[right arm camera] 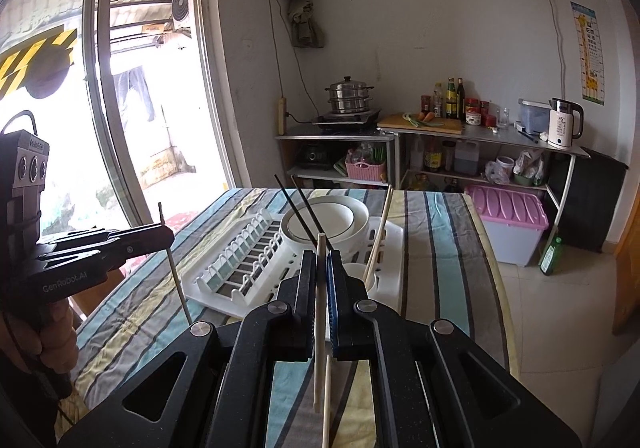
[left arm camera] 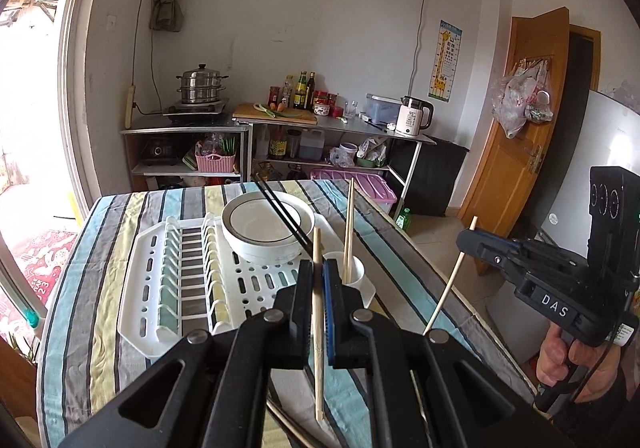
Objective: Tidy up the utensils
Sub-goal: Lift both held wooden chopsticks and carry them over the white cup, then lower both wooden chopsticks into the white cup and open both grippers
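A kitchen table covered in a striped cloth (left arm camera: pixel 120 248) holds a white dish rack (left arm camera: pixel 168 288). On the rack sits a white bowl (left arm camera: pixel 264 228) with 2 black chopsticks (left arm camera: pixel 284 216) lying across its rim, and just beside the bowl, at about 4 o'clock from it, stands a white utensil cup (left arm camera: pixel 356 272) with 1 wooden chopstick (left arm camera: pixel 349 228) leaning upright inside.

The left gripper (left arm camera: pixel 319 276) is pinched narrow on a light wooden chopstick (left arm camera: pixel 318 328), held near its upper end so the long lower part hangs down toward the cloth. From the left wrist view, the cup lies at about 1 o'clock, close ahead.

The right gripper (right arm camera: pixel 320 268) is likewise clamped narrow on a pale chopstick (right arm camera: pixel 319 320), held nearly upright. Another loose stick (right arm camera: pixel 326 400) lies on the cloth below it. In the left wrist view this gripper appears at 3 o'clock, off the table's edge, well apart from the cup.

Holding each stick upright probably serves to drop it end-first into the cup's narrow mouth. The task looks partly done: 1 stick is stored, 2 are held, and others remain loose.
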### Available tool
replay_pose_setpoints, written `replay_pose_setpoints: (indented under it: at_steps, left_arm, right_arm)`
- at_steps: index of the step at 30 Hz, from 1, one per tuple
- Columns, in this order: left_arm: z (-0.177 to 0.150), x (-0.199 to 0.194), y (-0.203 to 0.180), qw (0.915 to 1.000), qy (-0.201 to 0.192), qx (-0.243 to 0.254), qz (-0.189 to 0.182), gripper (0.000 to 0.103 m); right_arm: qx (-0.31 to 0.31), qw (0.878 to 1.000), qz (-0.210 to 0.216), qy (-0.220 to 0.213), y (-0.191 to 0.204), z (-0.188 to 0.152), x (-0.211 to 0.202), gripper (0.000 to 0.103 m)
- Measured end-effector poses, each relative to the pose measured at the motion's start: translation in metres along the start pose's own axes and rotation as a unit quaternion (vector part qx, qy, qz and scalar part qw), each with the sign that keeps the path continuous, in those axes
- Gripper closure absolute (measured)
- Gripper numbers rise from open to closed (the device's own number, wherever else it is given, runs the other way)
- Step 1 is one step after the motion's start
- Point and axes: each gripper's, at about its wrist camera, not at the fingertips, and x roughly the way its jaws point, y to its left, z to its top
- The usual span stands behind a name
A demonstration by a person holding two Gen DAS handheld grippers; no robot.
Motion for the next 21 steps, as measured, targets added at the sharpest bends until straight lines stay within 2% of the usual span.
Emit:
replay_pose_setpoints:
  at_steps: [13,21]
  left_arm:
    - [0.064,0.048,-0.01,0.9987,-0.039,-0.014,-0.029,0.097]
    - [0.08,0.081,-0.01,0.9982,-0.044,-0.019,-0.035,0.097]
  right_arm:
    - [0.024,0.999,-0.001,-0.037,-0.028,0.05,0.037,0.098]
    - [0.035,0.998,-0.003,-0.047,-0.045,0.063,0.061,0.098]
